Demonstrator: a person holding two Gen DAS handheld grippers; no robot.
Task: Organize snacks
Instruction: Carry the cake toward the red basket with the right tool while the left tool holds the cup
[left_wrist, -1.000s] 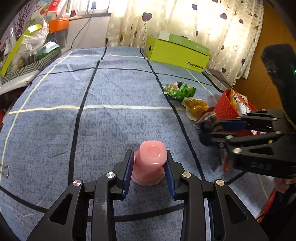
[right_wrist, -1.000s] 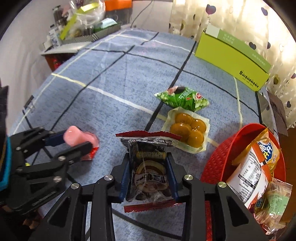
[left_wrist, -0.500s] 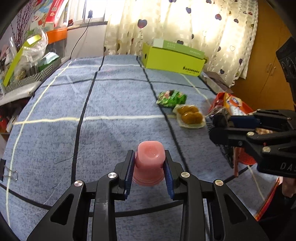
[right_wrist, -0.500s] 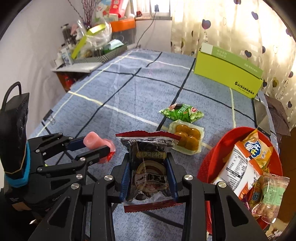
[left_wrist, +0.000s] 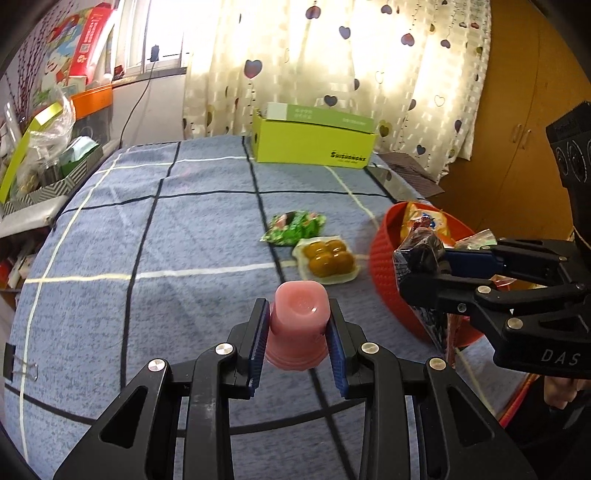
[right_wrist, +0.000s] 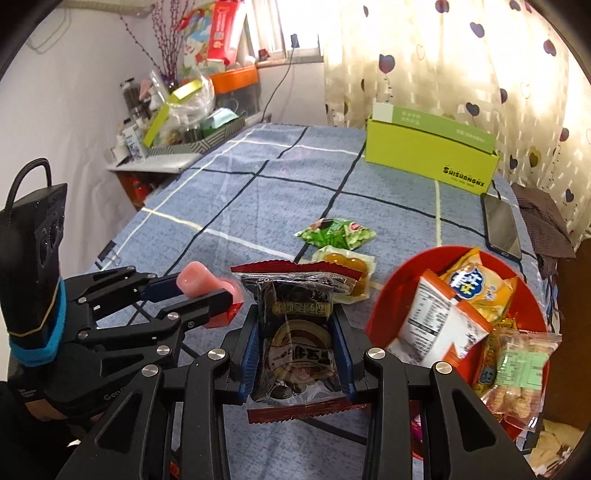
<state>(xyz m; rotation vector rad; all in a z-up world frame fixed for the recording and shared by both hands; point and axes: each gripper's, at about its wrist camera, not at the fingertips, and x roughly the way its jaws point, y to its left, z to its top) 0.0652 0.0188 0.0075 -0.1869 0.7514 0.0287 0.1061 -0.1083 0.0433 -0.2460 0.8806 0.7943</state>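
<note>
The left claw (left_wrist: 298, 334) is clenched on a pink jelly cup (left_wrist: 298, 325), its blue pads pressing the cup's two sides; the jaws have just been closing a little on it, with the cup between them. The cup's long axis runs along the claw's fingers, its narrower closed end pointing forward and away from the claw, its wider flanged rim back toward the claw's base, and it hangs clear above the blue checked cloth of the bench (left_wrist: 192, 236). The right claw (right_wrist: 297, 345) grasps a dark clear-fronted snack packet (right_wrist: 297, 332) by its two side edges; the packet stands upright between the pads, its long axis along the fingers, one red crimped seam beyond the fingertips and the other back near the claw's base. Just to the right of the right claw sits a red basket (right_wrist: 384, 306) with several packets in it. Ahead of that claw, on the cloth, lie a pack of round yellow-brown sweets (right_wrist: 345, 264) and, farther on, a green packet (right_wrist: 336, 234) just beside it. Far ahead stands a yellow-green box (right_wrist: 430, 158).
</note>
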